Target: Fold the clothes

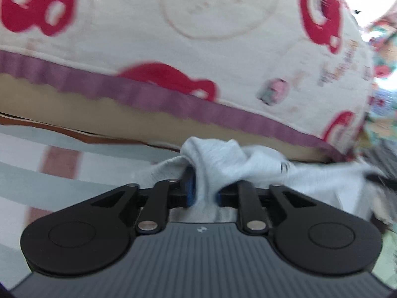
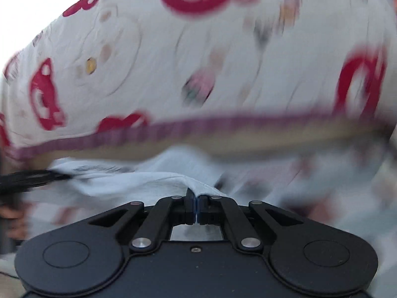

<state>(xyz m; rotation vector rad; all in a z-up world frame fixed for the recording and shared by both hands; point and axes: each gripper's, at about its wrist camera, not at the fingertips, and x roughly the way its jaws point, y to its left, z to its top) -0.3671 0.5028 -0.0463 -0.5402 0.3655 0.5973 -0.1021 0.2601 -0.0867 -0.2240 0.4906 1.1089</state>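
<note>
Gripping a bunch of the pale grey garment [image 1: 218, 164], the left claw [image 1: 204, 191] is pinching a thick gather of cloth between its blue pads, the jaws standing a little apart around the wad. In the right wrist view the right claw [image 2: 196, 208] is pressed together, with a thin edge of the same grey garment [image 2: 139, 181] caught where the tips meet. The garment is hanging stretched between the two claws, just in front of the side of a bed, below the printed sheet [image 1: 198, 57] with its red shapes and the purple band [image 1: 173, 101] along its hem.

To do this step well, I would judge that both grips should be sitting on matching corners or a straight hem; the left one is holding a crumpled lump, so the cloth is likely going to fold unevenly unless it is shaken flat or regripped nearer an edge. Keeping the span taut and level while carrying it over the bed should be helping.

As for room, the bed edge [image 2: 248, 141] is lying close ahead of both claws, so the cloth needs lifting clear of it. A dark object [image 2: 29, 176] is showing at the left of the right wrist view, too blurred to name. The striped floor [image 1: 37, 181] below looks open.
</note>
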